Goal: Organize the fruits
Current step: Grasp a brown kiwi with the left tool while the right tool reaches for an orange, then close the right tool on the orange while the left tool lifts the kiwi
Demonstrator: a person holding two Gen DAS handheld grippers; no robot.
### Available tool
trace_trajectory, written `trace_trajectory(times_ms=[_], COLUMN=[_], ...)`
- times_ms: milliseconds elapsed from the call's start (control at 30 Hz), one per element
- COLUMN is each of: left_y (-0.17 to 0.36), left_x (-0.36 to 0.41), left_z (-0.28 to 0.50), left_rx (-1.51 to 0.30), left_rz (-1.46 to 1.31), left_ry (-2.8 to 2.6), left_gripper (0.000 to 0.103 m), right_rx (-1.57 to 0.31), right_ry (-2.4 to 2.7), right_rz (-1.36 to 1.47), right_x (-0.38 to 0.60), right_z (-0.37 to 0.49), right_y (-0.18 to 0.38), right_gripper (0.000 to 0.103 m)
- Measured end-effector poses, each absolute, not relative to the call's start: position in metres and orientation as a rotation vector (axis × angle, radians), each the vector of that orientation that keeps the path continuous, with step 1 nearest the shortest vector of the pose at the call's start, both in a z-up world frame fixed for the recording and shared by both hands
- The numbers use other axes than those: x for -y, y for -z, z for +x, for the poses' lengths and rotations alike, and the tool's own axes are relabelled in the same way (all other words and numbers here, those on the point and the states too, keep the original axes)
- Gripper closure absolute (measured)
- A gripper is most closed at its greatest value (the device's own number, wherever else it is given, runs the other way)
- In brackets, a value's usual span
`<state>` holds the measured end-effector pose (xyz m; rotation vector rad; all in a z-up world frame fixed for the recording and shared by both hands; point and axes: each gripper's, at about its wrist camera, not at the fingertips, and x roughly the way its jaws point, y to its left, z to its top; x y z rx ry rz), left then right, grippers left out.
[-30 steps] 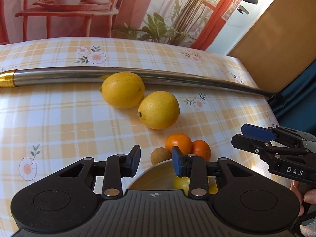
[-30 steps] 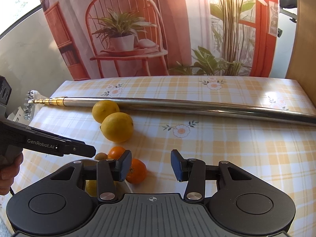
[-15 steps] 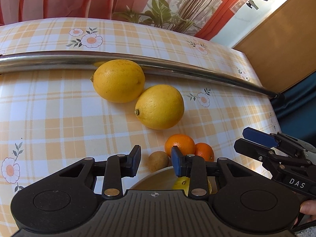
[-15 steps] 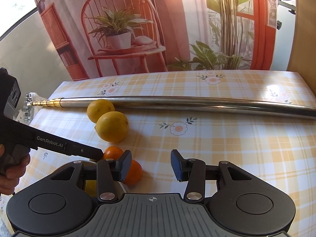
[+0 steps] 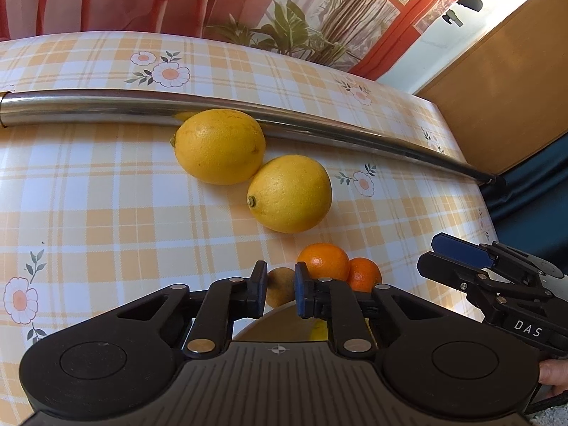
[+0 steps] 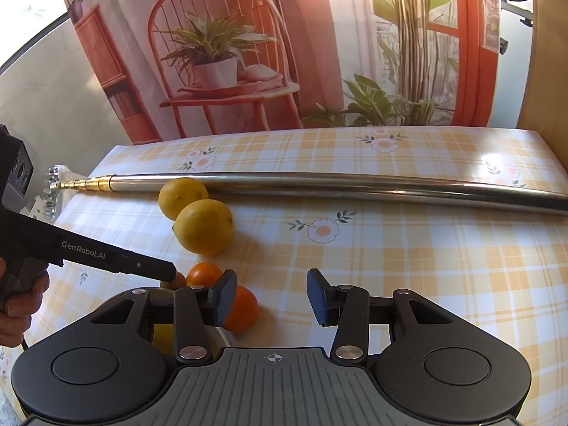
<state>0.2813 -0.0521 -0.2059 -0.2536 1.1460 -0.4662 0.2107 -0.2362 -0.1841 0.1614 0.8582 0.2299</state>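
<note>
So here's the setup: my left gripper has its jaws partly spread with nothing in them, sitting low over the checked tablecloth, and the small brownish kiwi shows right in the gap, just beyond the tips. Can't tell if it's touching. My right gripper is spread wider, also empty, over bare cloth. Two mandarins sit together just right of the kiwi, touching each other. Further back two lemons lie side by side, the far one up against a long metal pole that runs across the table. A bowl rim pokes out right under my left fingers, something yellow in it.
</note>
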Motion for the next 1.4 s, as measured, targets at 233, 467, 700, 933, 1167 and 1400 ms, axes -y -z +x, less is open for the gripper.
trace_trajectory(times_ms=[233, 467, 700, 933, 1167, 1400], left_y=[0.201, 0.196, 0.208, 0.214, 0.214, 0.198], left_x=[0.030, 0.024, 0.045, 0.051, 0.049, 0.028], left_z=[0.285, 0.287, 0.284, 0.287, 0.275, 0.264], left_rx=[-1.154, -1.119, -1.157, -1.177, -1.137, -1.070], left_rz=[-0.269, -0.373, -0.319, -0.384, -0.381, -0.275], left_ry=[0.391, 0.424, 0.462, 0.474, 0.457, 0.361], left_gripper=[0.091, 0.077, 0.076, 0.076, 0.078, 0.078], right_rx=[-0.862, -0.867, -0.874, -0.876, -0.877, -0.899], right_ry=[-0.232, -0.236, -0.236, -0.236, -0.235, -0.255], right_rz=[0.166, 0.167, 0.171, 0.172, 0.173, 0.195], right_x=[0.237, 0.236, 0.237, 0.237, 0.237, 0.236], right_z=[0.211, 0.212, 0.212, 0.213, 0.212, 0.216], right_y=[0.185, 0.187, 0.189, 0.189, 0.189, 0.193], right_gripper=[0.062, 0.062, 0.062, 0.062, 0.062, 0.062])
